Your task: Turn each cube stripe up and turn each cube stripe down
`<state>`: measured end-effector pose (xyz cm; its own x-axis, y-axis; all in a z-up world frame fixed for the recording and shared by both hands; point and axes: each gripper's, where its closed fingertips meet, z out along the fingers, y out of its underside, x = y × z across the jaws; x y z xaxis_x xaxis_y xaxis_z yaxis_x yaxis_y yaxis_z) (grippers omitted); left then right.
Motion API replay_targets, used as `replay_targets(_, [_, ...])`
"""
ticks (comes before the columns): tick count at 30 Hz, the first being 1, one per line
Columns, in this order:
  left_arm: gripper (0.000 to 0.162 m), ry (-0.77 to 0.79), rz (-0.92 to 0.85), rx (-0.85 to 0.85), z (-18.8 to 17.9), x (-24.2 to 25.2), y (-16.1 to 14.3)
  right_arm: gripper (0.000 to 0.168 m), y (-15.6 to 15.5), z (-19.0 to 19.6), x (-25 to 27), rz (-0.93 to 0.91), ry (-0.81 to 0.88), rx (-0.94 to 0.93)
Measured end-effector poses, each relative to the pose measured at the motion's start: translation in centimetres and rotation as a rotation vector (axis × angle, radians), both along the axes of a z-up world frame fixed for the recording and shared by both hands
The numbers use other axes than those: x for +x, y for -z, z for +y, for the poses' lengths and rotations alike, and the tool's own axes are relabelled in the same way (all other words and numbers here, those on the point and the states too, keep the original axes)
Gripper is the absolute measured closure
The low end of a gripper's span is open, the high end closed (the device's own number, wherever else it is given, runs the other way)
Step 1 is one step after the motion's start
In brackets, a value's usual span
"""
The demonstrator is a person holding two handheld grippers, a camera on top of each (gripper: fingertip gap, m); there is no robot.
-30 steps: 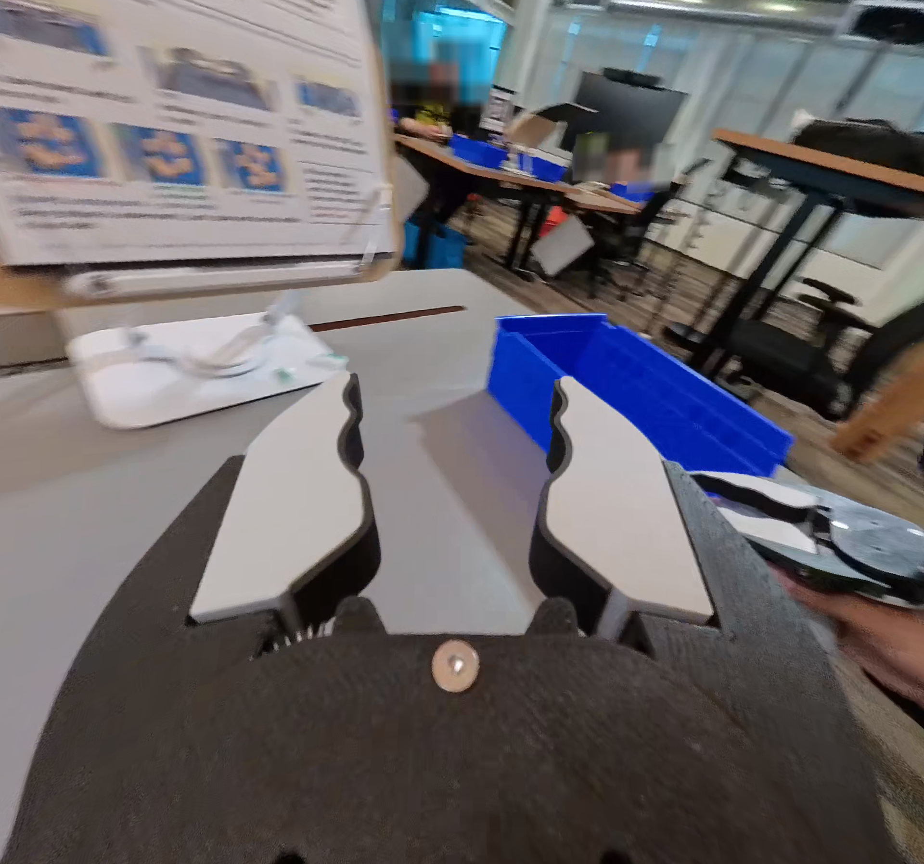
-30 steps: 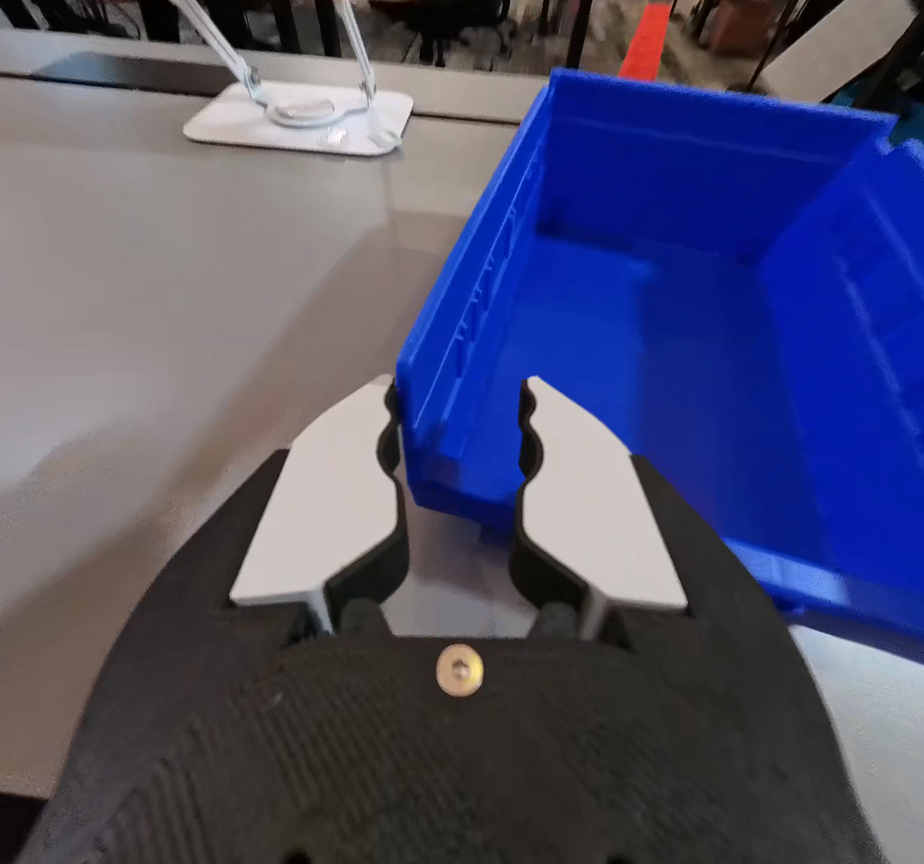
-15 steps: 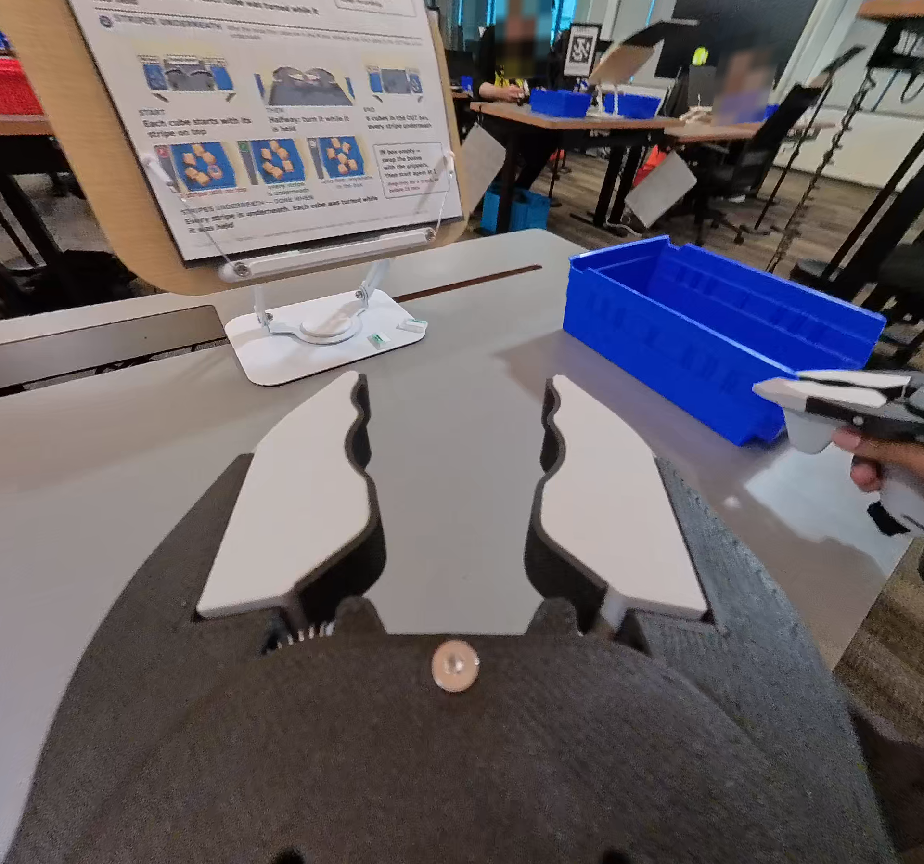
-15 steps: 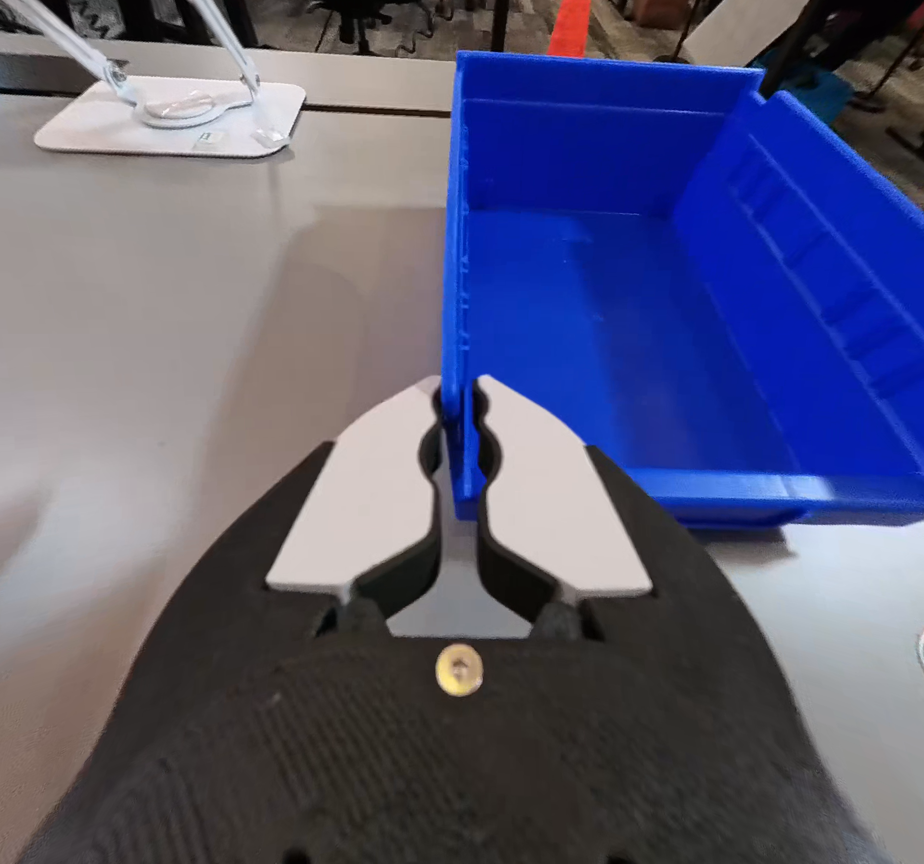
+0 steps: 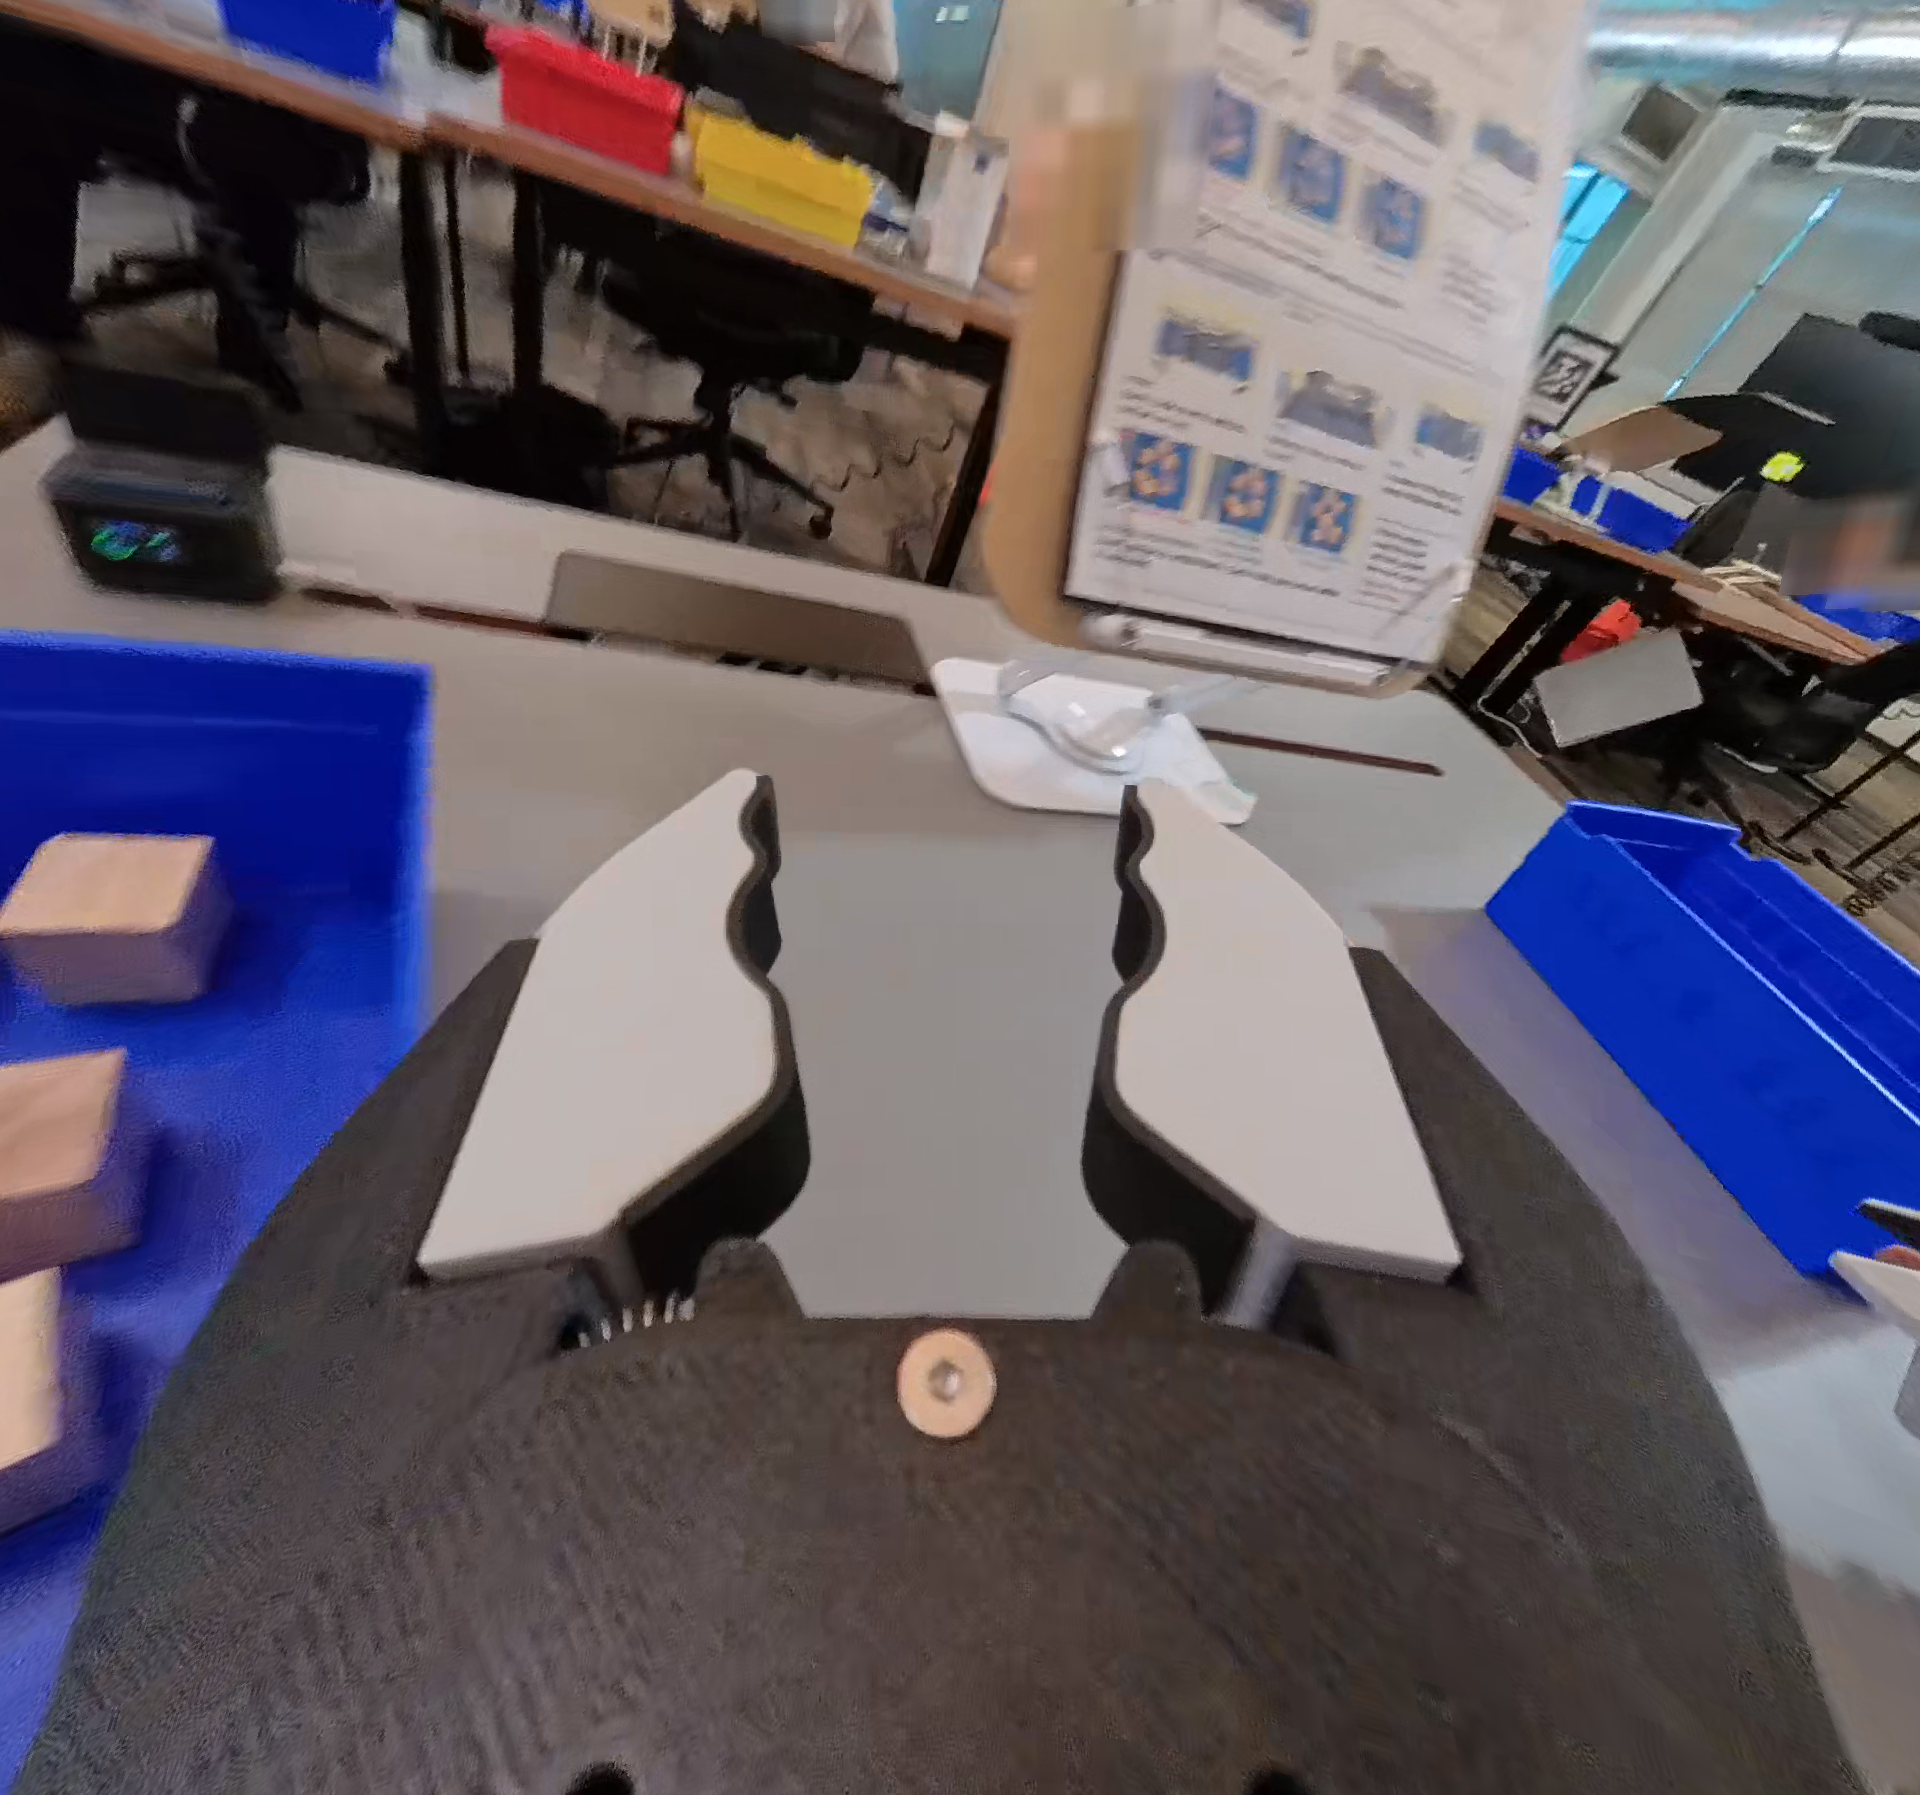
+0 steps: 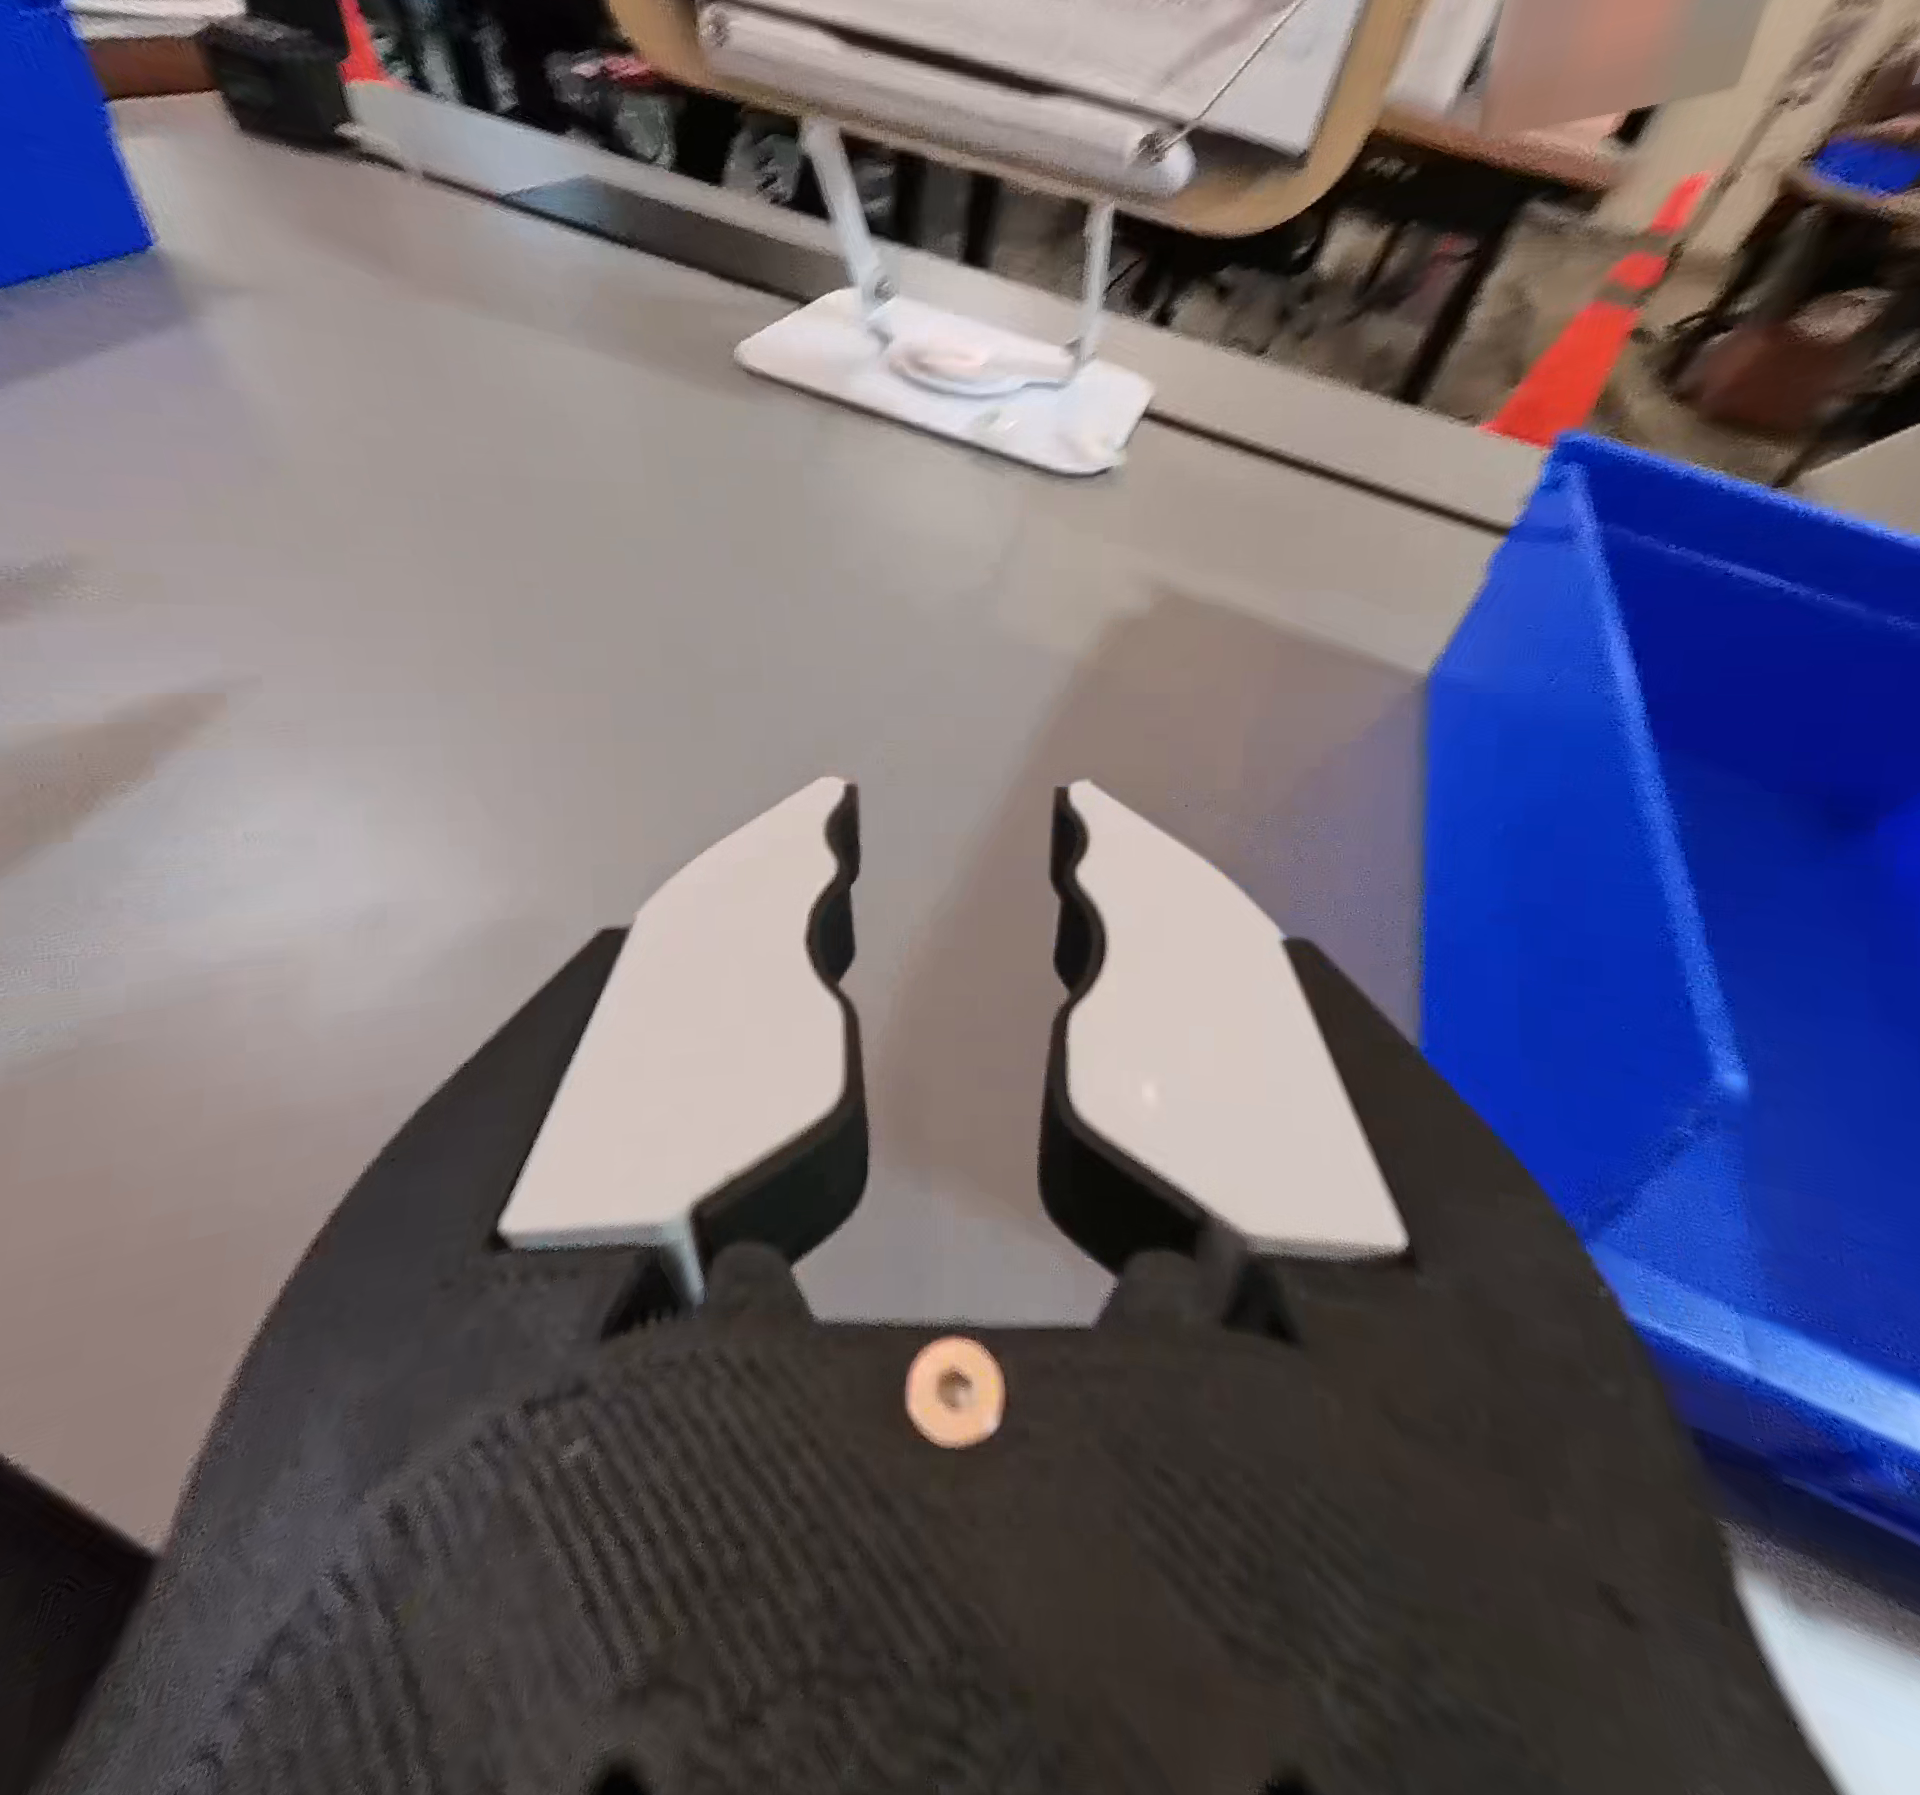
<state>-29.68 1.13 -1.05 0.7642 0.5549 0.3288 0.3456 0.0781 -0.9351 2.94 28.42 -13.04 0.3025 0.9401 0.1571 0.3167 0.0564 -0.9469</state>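
Wooden cubes (image 5: 114, 914) lie in a blue bin (image 5: 260, 758) at the left of the left wrist view; three show, with no stripe visible on their top faces. My left gripper (image 5: 945, 810) is open and empty over the grey table (image 5: 935, 1070), to the right of that bin. My right gripper (image 6: 954, 800) is open and empty over the table (image 6: 520, 654), just left of a second blue bin (image 6: 1662, 810) whose visible inside holds nothing. That bin also shows in the left wrist view (image 5: 1714, 997).
An instruction sheet on a white stand (image 5: 1091, 748) is at the table's far side, also in the right wrist view (image 6: 956, 384). A small black device (image 5: 166, 530) sits at the far left. The left bin's corner (image 6: 52, 114) shows far left.
My right gripper has let go of the right bin's wall, opened and swung left. My left gripper has swung left, bringing the cube bin into view.
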Motion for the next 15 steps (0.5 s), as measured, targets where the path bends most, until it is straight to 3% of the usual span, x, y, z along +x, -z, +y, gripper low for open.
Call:
replay_targets(3, [0.098, -0.053, -0.122, -0.050, -5.1, -4.1, 2.8, 0.137, -0.2, 0.1, -0.3, 0.002, -0.022, 0.029])
replay_targets(7, [0.099, -0.116, -0.366, -0.183, -11.4, -7.4, 8.9, 0.143, -0.2, -0.5, -0.4, 0.011, -0.055, 0.018])
replay_targets(12, [0.099, -0.160, -0.522, -0.366, -14.8, -8.3, 14.9, 0.146, 0.4, -1.0, -0.5, -0.011, -0.081, -0.024])
replay_targets(15, [0.095, -0.166, -0.548, -0.465, -15.1, -8.5, 16.8, 0.147, 0.7, -1.0, -0.6, -0.026, -0.081, -0.037])
